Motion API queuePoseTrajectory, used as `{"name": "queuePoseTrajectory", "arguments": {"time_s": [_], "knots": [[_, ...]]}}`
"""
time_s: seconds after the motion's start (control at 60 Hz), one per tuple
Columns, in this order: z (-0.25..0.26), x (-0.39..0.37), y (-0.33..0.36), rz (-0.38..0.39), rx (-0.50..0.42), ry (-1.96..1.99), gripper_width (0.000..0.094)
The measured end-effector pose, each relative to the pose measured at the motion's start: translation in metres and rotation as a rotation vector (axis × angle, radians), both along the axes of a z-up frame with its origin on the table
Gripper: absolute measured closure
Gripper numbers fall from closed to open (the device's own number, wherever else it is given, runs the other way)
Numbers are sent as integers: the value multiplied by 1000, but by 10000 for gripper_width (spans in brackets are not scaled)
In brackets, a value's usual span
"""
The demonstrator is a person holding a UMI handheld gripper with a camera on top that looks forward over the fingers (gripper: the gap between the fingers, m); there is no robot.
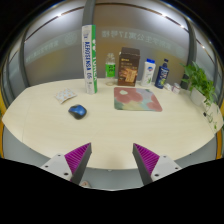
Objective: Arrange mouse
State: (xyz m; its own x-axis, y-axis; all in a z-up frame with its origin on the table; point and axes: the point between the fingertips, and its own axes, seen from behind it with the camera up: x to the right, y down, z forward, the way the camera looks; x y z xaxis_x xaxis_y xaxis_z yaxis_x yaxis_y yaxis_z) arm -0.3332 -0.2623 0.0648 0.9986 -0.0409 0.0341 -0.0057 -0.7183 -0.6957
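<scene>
The hand-held gripper (110, 160) hangs above the near edge of a pale, rounded tabletop (110, 125), its two fingers spread wide apart with nothing between them; the purple pads (76, 156) on their inner faces face each other across bare tabletop. The mouse (77, 111), dark blue, lies on the tabletop well beyond the fingers and off toward the left one; it rests directly on the wood, apart from the mouse pad (137, 98), which lies further to the right and shows a pink and green pattern. Just beyond the mouse, to its left, sits a small white object (65, 96) whose kind I cannot make out. Along the far side of the tabletop stands a row of things: a tall white box (88, 60) with green lettering, upright; a small green-and-white bottle (110, 67); a brown carton (128, 67); a white bottle (148, 71); a blue bottle (162, 72). At the far right edge a leafy green plant (200, 80) stands.
</scene>
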Motion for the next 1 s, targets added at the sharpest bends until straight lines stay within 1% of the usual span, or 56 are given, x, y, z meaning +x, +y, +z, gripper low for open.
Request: {"name": "queuePoseTrajectory", "arguments": {"time_s": [0.15,0.267,0.35,0.5,0.6,0.7,0.767,0.817,0.867,0.9,0.933,1.0], "knots": [[-24,-66,61,60,17,14,85],[-43,-99,111,101,24,4,84],[-61,-114,140,133,10,-15,86],[-75,-123,180,173,6,-58,87],[-77,-121,203,175,18,-70,85],[-77,-113,227,151,25,-71,93],[-79,-113,240,139,27,-48,135],[-81,-116,247,133,22,-13,203],[-83,-122,250,140,15,25,316],[-82,-121,252,144,21,21,373],[-82,-123,253,161,28,16,458],[-83,-125,253,168,22,19,494]]}}
